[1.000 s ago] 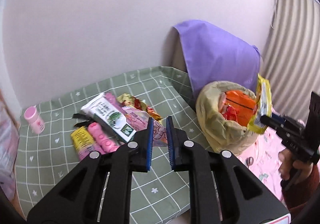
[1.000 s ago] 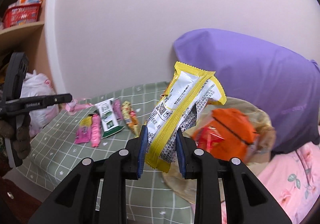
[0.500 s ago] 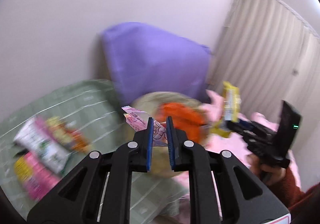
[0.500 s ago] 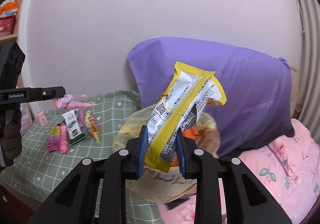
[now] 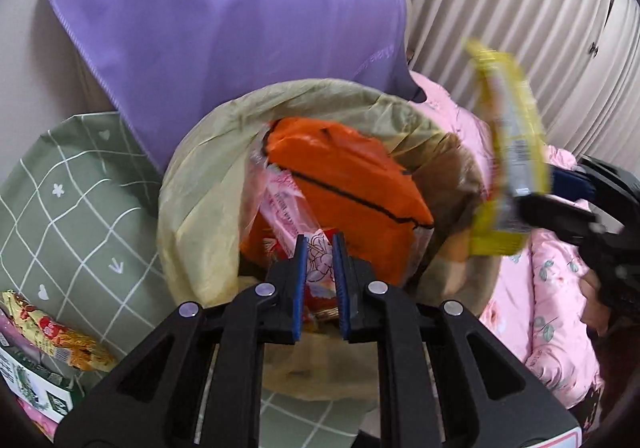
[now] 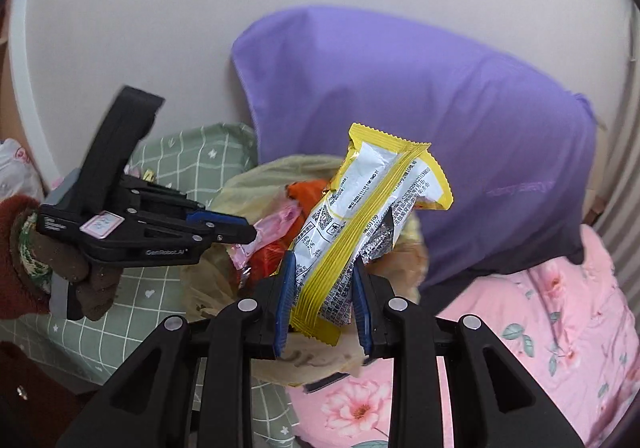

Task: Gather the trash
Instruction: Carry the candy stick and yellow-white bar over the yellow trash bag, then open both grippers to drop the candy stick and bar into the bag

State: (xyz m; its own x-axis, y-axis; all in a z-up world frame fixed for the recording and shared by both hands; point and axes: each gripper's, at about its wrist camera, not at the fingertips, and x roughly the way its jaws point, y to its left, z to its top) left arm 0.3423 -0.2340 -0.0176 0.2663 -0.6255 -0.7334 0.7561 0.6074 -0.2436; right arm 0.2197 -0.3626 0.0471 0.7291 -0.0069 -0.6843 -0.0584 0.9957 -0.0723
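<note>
A yellowish trash bag (image 5: 200, 184) (image 6: 244, 188) stands open, with an orange wrapper (image 5: 352, 184) and other wrappers inside. My left gripper (image 5: 320, 268) (image 6: 244, 234) hangs over the bag's mouth, shut on a small pink wrapper (image 5: 288, 208) (image 6: 276, 226). My right gripper (image 6: 322, 280) (image 5: 560, 192) is at the bag's right rim, shut on a yellow and silver snack wrapper (image 6: 372, 208) (image 5: 508, 152) that stands upright. Both grippers point down toward the bag.
A purple pillow (image 5: 224, 20) (image 6: 420, 108) leans on the wall behind the bag. A green checked cloth (image 5: 68, 200) at the left carries more wrappers (image 5: 52, 332) at its near corner. Pink floral bedding (image 6: 540, 308) lies at the right, pleated curtains (image 5: 540, 8) behind it.
My left gripper swung right from the wrappers on the green cloth to above the bag, carrying the pink wrapper. My right gripper also shifted right with the yellow wrapper.
</note>
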